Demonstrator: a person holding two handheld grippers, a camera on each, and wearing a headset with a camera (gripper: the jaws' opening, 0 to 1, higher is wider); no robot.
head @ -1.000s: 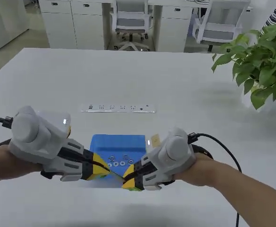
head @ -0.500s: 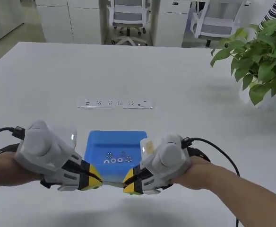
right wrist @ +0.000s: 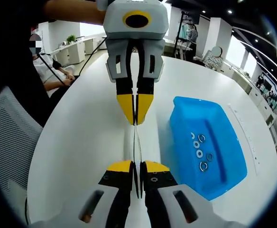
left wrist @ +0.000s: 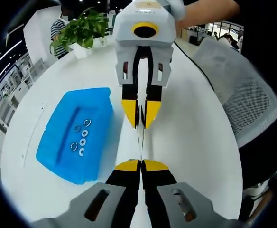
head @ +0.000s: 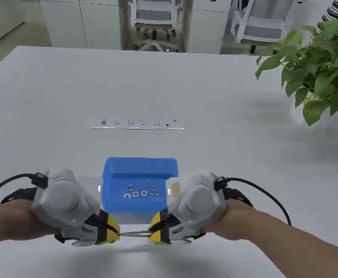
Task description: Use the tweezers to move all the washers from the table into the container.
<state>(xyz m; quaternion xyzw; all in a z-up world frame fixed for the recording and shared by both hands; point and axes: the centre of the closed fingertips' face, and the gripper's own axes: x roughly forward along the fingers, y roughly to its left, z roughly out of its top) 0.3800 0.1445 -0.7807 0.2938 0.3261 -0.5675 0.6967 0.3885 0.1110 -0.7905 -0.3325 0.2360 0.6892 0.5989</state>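
Steel tweezers [head: 135, 233]: left hand-held gripper [head: 112, 230] and right hand-held gripper [head: 154, 230] each pinch one end.

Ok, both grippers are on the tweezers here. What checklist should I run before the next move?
1. The left gripper is shut on one end of the tweezers: ok.
2. The right gripper is shut on the other end: ok.
3. The tweezers sit on the near side of the container, apart from it: ok.
4. Five washers lie inside the container: ok.
5. No washers are left on the table: cannot tell.
6. Which end of the tweezers has the tips: cannot tell.
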